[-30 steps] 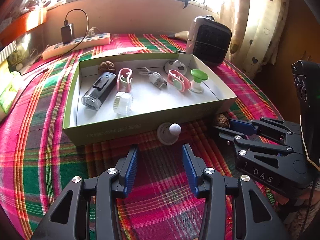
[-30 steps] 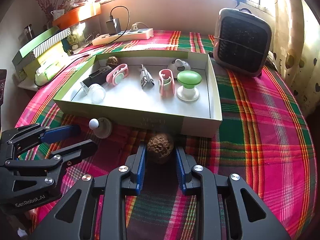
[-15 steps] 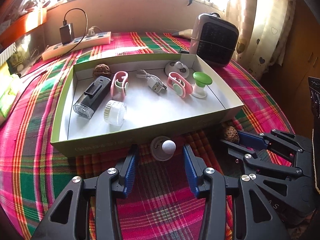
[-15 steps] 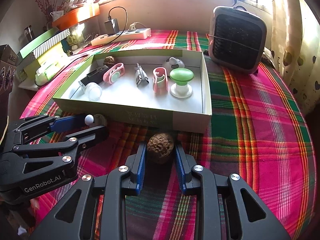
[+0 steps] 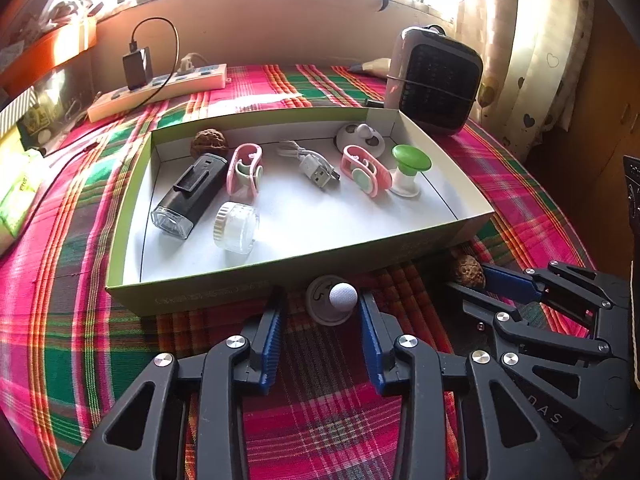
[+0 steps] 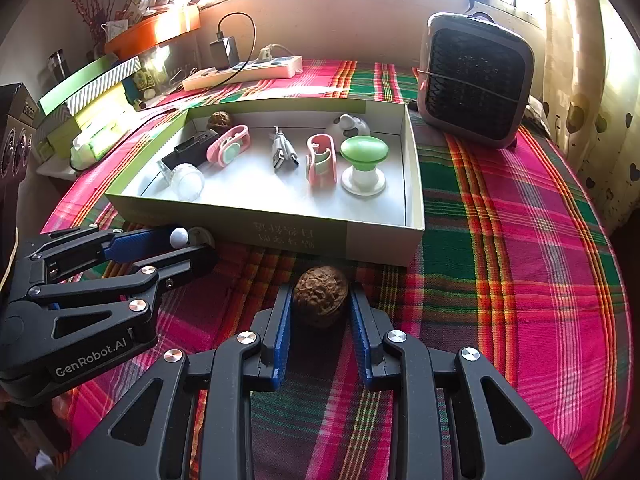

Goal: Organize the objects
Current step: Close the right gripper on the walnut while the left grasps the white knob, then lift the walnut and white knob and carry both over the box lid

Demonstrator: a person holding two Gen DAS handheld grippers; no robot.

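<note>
A small white knob point(image 5: 334, 304), a ball on a round base, lies on the plaid cloth just in front of the box. My left gripper point(image 5: 319, 296) straddles it and its jaws are closing; the right pad is at the ball, while the left pad still shows a gap. The same gripper point(image 6: 192, 244) appears at the left of the right wrist view. My right gripper point(image 6: 320, 308) is shut on a brown walnut point(image 6: 320, 294) resting on the cloth, seen again in the left wrist view as the walnut point(image 5: 468, 272). The shallow green-edged box point(image 5: 248, 288) holds several small items.
Inside the box lie a black light point(image 5: 190, 196), a clear jar point(image 5: 236, 228), two pink clips, a USB cable point(image 5: 316, 166), a green knob point(image 5: 408, 168) and another walnut point(image 5: 208, 142). A fan heater point(image 5: 436, 84) and power strip point(image 5: 160, 88) stand behind. Stacked boxes point(image 6: 92, 112) sit at the left.
My left gripper has come forward until the white knob lies between its fingers, and its jaws have narrowed. The right gripper has kept still on the walnut.
</note>
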